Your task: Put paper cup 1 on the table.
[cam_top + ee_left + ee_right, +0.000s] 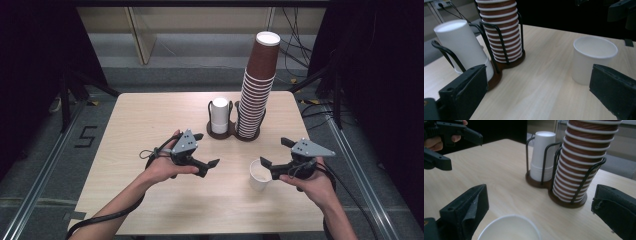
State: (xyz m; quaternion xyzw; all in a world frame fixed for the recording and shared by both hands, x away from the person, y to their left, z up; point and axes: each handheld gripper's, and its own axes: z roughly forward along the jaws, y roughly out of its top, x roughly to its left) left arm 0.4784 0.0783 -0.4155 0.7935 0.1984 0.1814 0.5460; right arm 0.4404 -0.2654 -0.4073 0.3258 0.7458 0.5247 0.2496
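A lone white paper cup (259, 174) stands upright on the table (150, 115), low and right of centre in the high view. The right gripper (274, 153) sits just beside it with jaws spread wide, nothing between the pads. At centre left the left gripper (206, 150) is open too, empty. Behind them, the cup holder (220, 134) carries stacked white cups (219, 115) and brown cups (256, 95).
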